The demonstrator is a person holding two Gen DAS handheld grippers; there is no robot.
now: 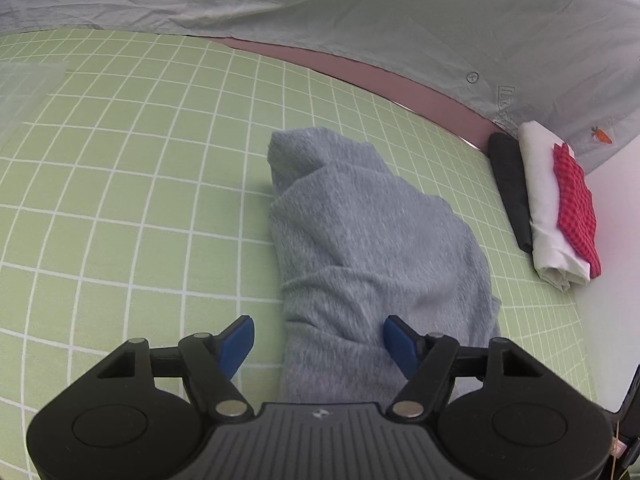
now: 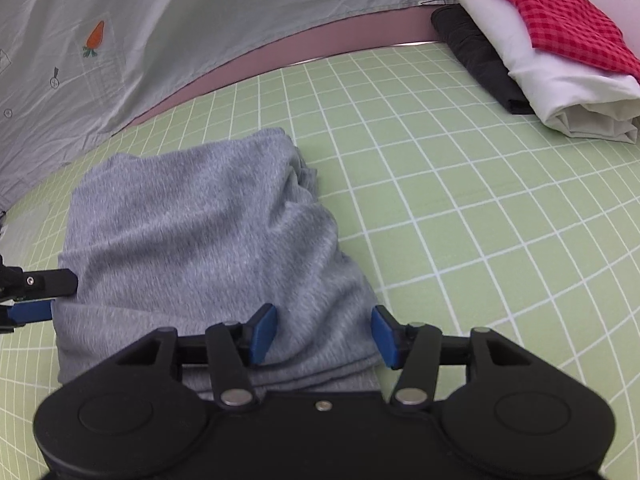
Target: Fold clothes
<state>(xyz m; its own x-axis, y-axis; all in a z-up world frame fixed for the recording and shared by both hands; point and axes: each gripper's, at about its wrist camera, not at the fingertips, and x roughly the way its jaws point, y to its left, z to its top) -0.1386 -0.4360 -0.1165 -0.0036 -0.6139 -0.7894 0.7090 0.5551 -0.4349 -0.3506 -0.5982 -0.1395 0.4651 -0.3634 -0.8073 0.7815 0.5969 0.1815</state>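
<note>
Left claw point(image 1: 318, 344) agape over near edge of grey garment point(image 1: 372, 240), pads not pressing, nothing gripped. Garment bunched in a rough bundle mid-way on green gridded bed sheet point(image 1: 140, 200), seemingly half folded, still needing squaring. Right claw point(image 2: 324, 336) likewise parted astride the cloth's near right corner, holding nothing. Far right: finished stack point(image 2: 552, 60), black, white, red checked.
</note>
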